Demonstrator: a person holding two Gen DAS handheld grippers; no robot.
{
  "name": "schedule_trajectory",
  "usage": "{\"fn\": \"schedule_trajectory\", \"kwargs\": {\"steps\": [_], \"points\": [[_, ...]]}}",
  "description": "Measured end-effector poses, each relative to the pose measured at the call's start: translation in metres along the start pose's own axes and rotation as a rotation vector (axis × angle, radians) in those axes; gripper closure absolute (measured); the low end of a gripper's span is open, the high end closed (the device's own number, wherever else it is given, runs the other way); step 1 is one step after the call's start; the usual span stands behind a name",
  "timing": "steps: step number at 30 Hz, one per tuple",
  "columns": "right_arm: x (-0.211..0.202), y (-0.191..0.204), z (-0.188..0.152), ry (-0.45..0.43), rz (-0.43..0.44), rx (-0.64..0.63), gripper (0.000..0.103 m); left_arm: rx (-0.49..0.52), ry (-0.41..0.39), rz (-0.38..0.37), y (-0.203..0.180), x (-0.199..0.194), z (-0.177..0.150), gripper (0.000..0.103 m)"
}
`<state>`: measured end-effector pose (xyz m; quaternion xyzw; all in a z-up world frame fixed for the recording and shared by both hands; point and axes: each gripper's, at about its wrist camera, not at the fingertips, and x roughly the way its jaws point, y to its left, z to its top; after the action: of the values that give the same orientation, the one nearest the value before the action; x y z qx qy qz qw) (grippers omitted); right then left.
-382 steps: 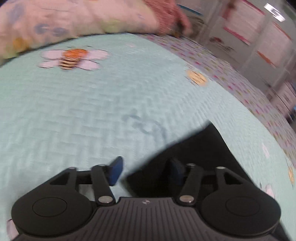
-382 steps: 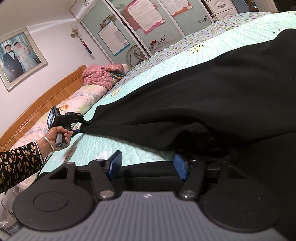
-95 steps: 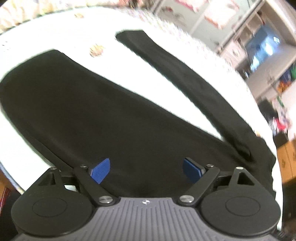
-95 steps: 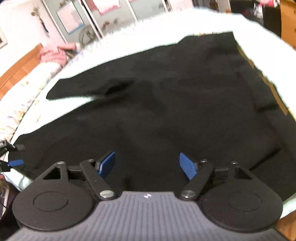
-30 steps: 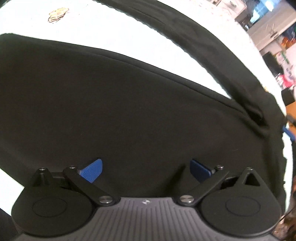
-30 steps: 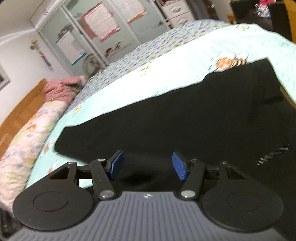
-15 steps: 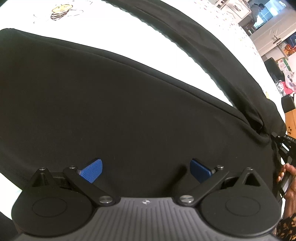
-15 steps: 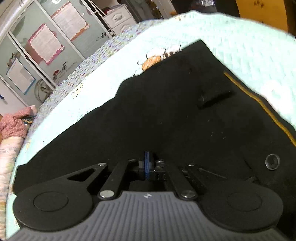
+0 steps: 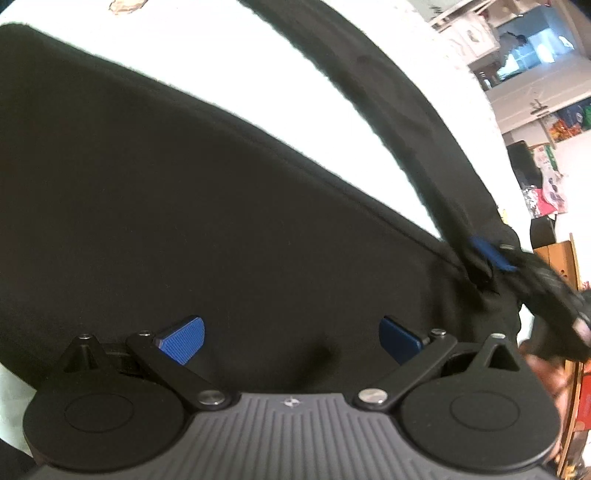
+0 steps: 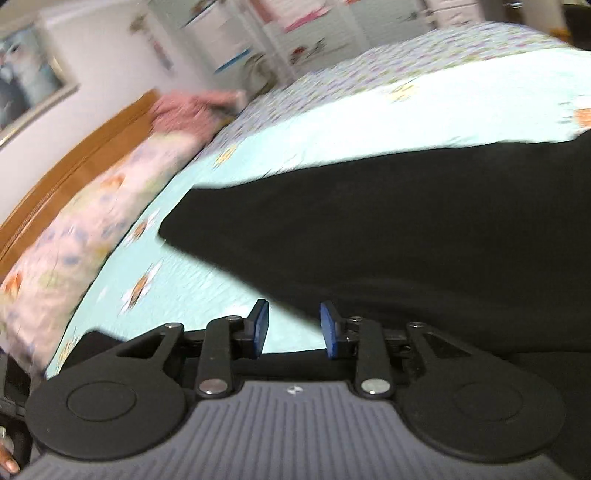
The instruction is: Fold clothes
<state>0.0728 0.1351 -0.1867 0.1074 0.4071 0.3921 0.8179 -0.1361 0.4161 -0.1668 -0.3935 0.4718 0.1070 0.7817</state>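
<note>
Here the black trousers [image 9: 207,206] lie spread flat on the bed [image 10: 332,122], on a pale mint quilt printed with bees; one leg [image 9: 399,99] runs off toward the far edge, split from the broad part by a wedge of bare quilt. In the right wrist view the dark cloth fills the right half, tapering to a corner at centre left.

Left gripper [image 9: 291,334]: angled steeply down over the wide part of the trousers, jaws spread wide, blue pads [image 9: 181,338] clear of the cloth, nothing gripped.

Right gripper [image 10: 294,328]: pitched down more shallowly at the near edge of the trousers, jaws partly apart, having just been opening. Only quilt and the cloth's edge show in the gap; nothing pinched. From the left wrist view it sits, blurred, at the crotch fold on the right.

Beyond: a floral pillow [image 10: 74,236], a wooden headboard [image 10: 74,162], pink clothing [image 10: 184,110] near the headboard, and wardrobe doors [image 10: 314,29].
</note>
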Motion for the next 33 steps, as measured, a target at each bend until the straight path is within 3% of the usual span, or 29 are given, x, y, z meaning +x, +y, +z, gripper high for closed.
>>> {"fn": "schedule_trajectory", "kwargs": {"steps": [4,7,12,14,18,22,26,29,33], "points": [[0.033,0.013,-0.023,0.086,-0.006,-0.010,0.070,0.079,-0.103,0.001,-0.010,-0.022,0.015,0.001],[0.028,0.026,-0.039,0.047,-0.035,-0.060,0.070,0.062,-0.171,0.105,-0.004,-0.027,0.034,0.001],[0.015,0.047,-0.025,0.011,-0.058,-0.099,0.067,-0.086,-0.232,0.213,0.019,-0.021,0.060,0.001],[0.016,0.053,-0.024,0.043,-0.028,-0.123,0.059,-0.121,-0.226,0.246,0.024,-0.007,0.064,0.001],[0.049,0.073,-0.017,0.214,0.036,-0.153,0.053,-0.156,-0.225,0.218,0.039,-0.001,0.063,0.000],[0.073,0.087,-0.011,0.299,-0.044,-0.217,0.053,-0.212,-0.216,0.161,0.047,-0.009,0.069,0.001],[0.077,0.113,0.024,0.228,-0.050,-0.276,0.052,-0.262,-0.292,0.127,0.056,-0.038,0.094,0.002],[0.089,0.139,0.062,0.164,0.012,-0.273,0.052,-0.282,-0.337,0.090,0.063,-0.045,0.116,0.002],[0.110,0.152,0.121,0.103,0.099,-0.161,0.052,-0.294,-0.369,0.074,0.075,-0.035,0.122,0.001]]}}
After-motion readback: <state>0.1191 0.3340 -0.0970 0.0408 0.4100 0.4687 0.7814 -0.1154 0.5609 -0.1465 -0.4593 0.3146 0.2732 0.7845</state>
